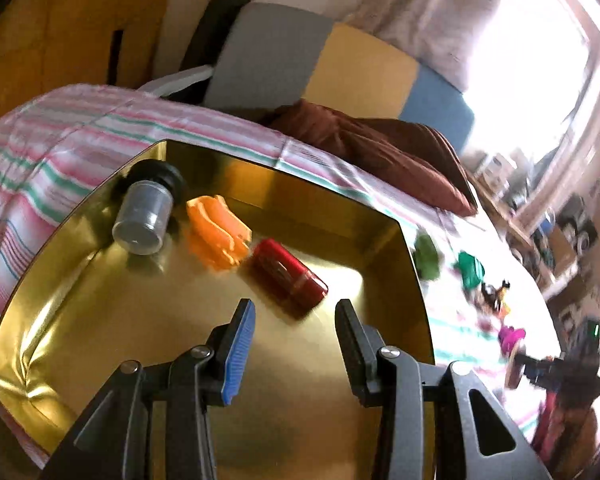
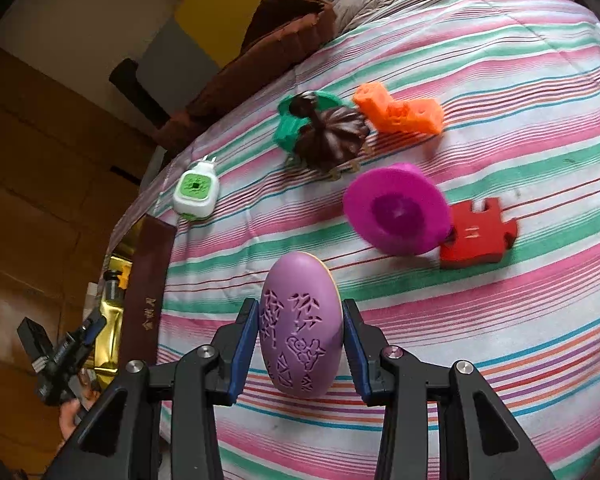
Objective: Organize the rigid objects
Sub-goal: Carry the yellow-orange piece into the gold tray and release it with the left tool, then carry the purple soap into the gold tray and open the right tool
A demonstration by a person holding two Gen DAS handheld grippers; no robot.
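Observation:
My left gripper [image 1: 294, 314] is open and empty above a gold box [image 1: 340, 380]. In the box lie a red case [image 1: 288, 272], an orange piece [image 1: 218, 232] and a clear jar with a black lid [image 1: 148, 212]. My right gripper [image 2: 300, 320] is shut on a purple egg-shaped object [image 2: 300, 328] above the striped bed cover [image 2: 480, 320]. On the cover lie a magenta disc [image 2: 398, 212], a red puzzle piece [image 2: 476, 236], an orange block [image 2: 398, 114], a dark brown ridged object [image 2: 332, 136], a teal piece [image 2: 290, 126] and a white-green plug-in [image 2: 196, 194].
The box's dark red lid edge [image 2: 148, 300] stands at the bed's left side, with the left gripper [image 2: 60, 356] beside it. A brown pillow [image 1: 380, 148] lies at the head of the bed. A wooden wardrobe [image 2: 40, 160] is on the left.

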